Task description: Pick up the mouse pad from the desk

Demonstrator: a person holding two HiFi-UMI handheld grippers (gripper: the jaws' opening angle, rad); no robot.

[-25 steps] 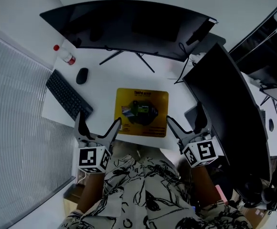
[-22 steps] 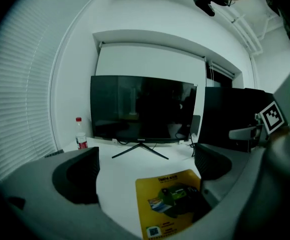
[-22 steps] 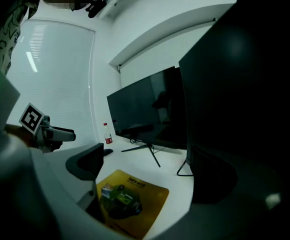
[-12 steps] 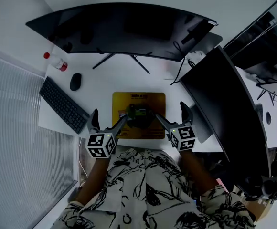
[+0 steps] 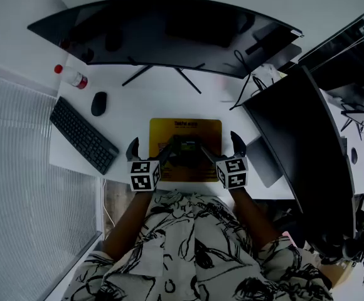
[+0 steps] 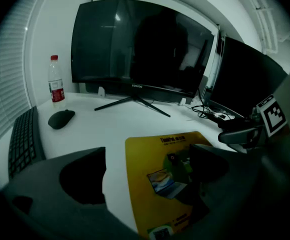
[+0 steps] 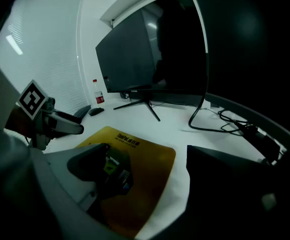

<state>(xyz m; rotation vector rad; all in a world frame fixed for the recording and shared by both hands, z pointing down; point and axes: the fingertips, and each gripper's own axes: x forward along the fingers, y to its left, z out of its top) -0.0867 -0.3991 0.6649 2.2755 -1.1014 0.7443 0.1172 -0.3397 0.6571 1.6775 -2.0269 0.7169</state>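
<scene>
My left tool and right tool, both wide, straddle the yellow mouse pad's side edges on the desk (left jaws have just narrowed slightly), neither gripping.

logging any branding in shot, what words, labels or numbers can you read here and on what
Nothing reads clearly enough to quote.
Mouse pad: dark heading near its far edge, small print near its front edge; both too blurred.
Monitor: small pale brand mark on the lower bezel, too small.
Bottle: red label, print unreadable.
Marker cubes: black-and-white square patterns, no letters.
</scene>
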